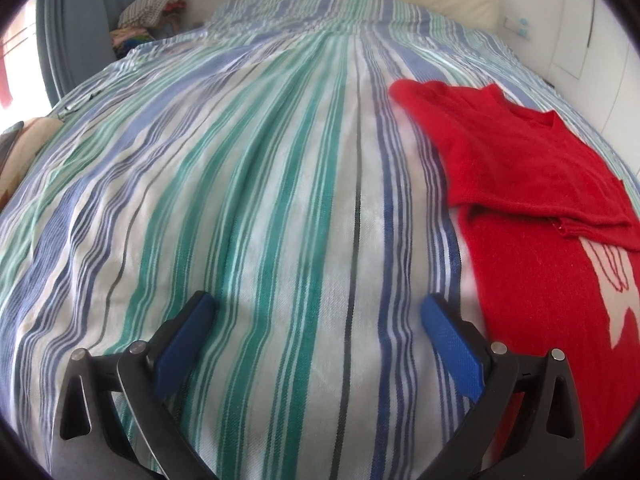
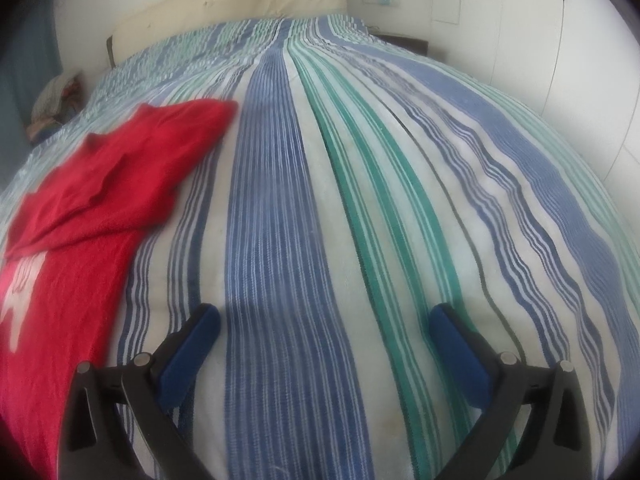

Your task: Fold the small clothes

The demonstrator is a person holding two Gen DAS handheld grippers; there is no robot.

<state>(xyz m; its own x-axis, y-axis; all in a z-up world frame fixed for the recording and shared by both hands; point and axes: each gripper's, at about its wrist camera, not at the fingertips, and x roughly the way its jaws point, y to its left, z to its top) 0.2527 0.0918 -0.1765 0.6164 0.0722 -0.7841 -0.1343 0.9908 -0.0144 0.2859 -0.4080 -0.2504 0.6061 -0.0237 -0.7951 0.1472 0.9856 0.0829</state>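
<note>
Over the striped bedspread, the left gripper hangs with its jaws spread wide and nothing between them; the right gripper is equally wide and empty. Neither touches the red sweater, which lies flat on the cover between the two, just right of the left gripper and left of the right one. Its long axis runs toward the headboard, V-neck at the far end, one sleeve folded across its body.

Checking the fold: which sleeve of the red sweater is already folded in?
In the left wrist view, the left-hand sleeve of the red sweater, lying across its chest; no other sleeve shows.
</note>
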